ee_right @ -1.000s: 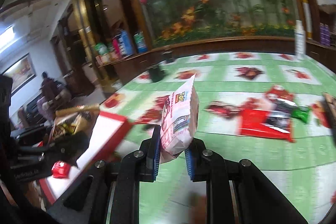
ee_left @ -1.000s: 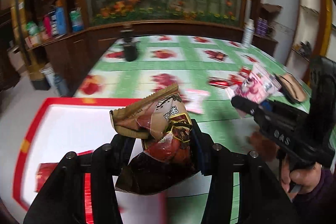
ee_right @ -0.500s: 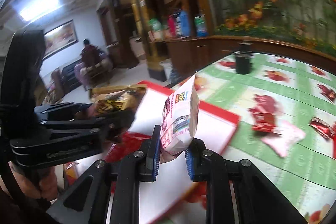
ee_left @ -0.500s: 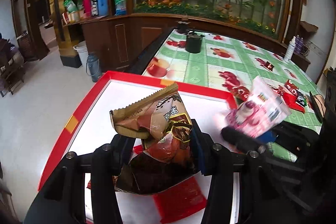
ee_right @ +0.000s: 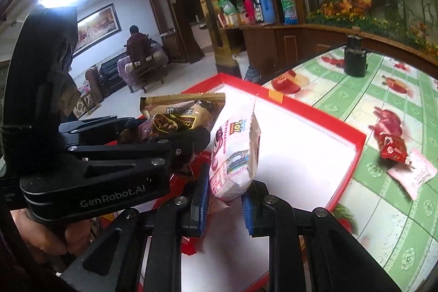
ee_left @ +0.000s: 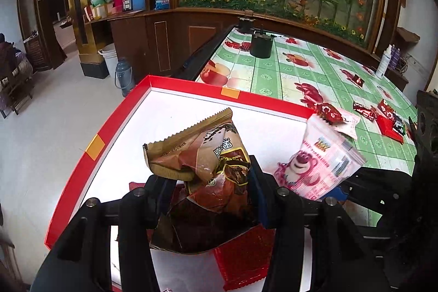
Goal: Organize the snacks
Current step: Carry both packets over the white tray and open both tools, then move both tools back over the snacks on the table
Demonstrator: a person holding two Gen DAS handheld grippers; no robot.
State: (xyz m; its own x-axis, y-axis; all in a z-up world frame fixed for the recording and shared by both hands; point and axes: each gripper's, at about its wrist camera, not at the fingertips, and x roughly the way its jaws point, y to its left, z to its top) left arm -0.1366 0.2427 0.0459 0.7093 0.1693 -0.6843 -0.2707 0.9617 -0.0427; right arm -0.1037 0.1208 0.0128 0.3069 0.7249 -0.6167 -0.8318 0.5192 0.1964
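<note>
**Two grippers, two packets over the red-rimmed box**

Our left gripper (ee_left: pixel 208 190) is clamped on a crinkled brown-and-gold foil snack packet (ee_left: pixel 202 155) with a saw-toothed top seam; our right gripper (ee_right: pixel 225 199) is pinched nearly closed on a glossy pink packet (ee_right: pixel 235 155) with a cartoon bear. Both packets hang above the white floor of the shallow red-rimmed box (ee_left: pixel 117 116).

Only the left wrist view shows the bear print and a flat red wrapper (ee_left: pixel 243 256) lying in the box beneath the brown packet. Only the right wrist view shows the hand (ee_right: pixel 46 234) gripping the left tool's handle.

Just beyond the box's far corner we count two loose packets, one red (ee_right: pixel 391 149) and one pale pink (ee_right: pixel 416 177), touching on the green patterned tablecloth (ee_right: pixel 383 89). A cluster further off is too small to count.
</note>
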